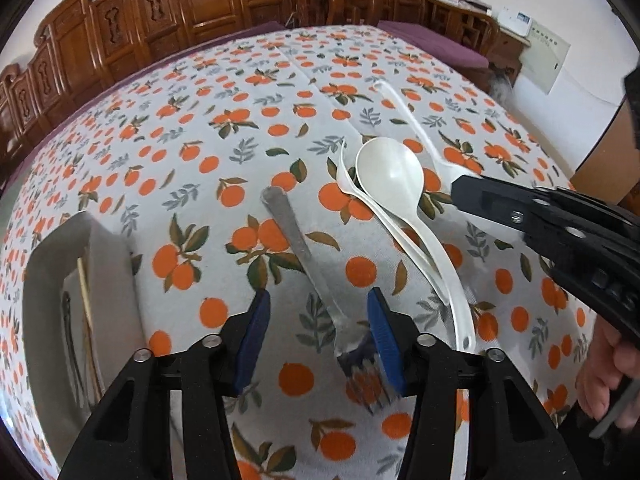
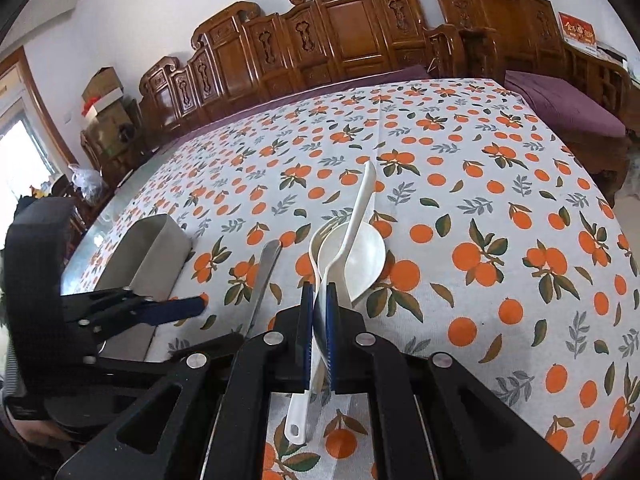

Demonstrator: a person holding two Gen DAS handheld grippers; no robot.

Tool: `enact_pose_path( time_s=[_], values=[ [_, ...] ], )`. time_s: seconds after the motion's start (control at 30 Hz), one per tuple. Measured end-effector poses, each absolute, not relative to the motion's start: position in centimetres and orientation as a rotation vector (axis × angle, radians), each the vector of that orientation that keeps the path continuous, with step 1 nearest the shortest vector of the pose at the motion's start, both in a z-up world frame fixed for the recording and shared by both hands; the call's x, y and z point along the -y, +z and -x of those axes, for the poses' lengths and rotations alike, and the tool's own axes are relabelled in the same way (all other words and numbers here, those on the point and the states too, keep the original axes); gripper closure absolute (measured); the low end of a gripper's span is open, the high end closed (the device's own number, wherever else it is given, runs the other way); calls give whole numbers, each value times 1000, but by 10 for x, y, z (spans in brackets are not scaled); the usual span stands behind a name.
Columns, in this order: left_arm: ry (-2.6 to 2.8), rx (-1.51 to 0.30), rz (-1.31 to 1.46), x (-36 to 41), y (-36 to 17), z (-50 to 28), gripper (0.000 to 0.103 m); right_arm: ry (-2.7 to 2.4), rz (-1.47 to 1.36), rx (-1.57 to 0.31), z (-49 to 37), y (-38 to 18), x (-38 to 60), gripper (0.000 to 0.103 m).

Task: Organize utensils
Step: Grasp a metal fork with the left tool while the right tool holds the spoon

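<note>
A metal fork (image 1: 304, 256) lies on the orange-print tablecloth, its tines between the spread blue pads of my open left gripper (image 1: 320, 336). Two stacked white spoons (image 1: 390, 180) lie to its right. My right gripper (image 2: 319, 300) is shut on the bowl end of a third white spoon (image 2: 358, 208), whose handle points away over the stacked spoons (image 2: 360, 258). In the left wrist view that spoon's handle (image 1: 404, 116) runs to the right gripper (image 1: 464, 188). The fork also shows in the right wrist view (image 2: 264, 276).
A grey utensil holder (image 1: 60, 280) stands at the left, with chopsticks and a dark utensil inside; it also shows in the right wrist view (image 2: 148, 252). Carved wooden chairs line the far edge of the table.
</note>
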State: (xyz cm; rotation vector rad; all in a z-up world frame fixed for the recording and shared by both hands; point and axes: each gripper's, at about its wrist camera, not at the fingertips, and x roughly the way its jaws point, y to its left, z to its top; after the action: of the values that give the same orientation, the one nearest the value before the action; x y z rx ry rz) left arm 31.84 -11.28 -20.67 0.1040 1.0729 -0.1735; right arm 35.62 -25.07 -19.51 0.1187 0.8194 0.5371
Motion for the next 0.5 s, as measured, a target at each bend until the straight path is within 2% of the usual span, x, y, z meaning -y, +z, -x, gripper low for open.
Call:
enact_pose_path(
  time_s=[0.07,0.17,0.3,0.33,0.5],
  values=[
    [-167,-1091,-103,115,-212,-324,61,536,-126,-820,-357,-195,252,96],
    [-154,-1121,-99,116,-222,-330,75,535,-135,-820,-358,-195,253,96],
    [-153,-1117,-94,114,-221,-332,84,538,-136,-823,-358,-195,252,96],
    [-159,-1118,-95,115,-221,-332,90,541,-135,-824,-357,-195,251,96],
    [-166,-1126,-117,111,-220,-329,96,553,-119,-824,-356,-194,244,96]
  ],
)
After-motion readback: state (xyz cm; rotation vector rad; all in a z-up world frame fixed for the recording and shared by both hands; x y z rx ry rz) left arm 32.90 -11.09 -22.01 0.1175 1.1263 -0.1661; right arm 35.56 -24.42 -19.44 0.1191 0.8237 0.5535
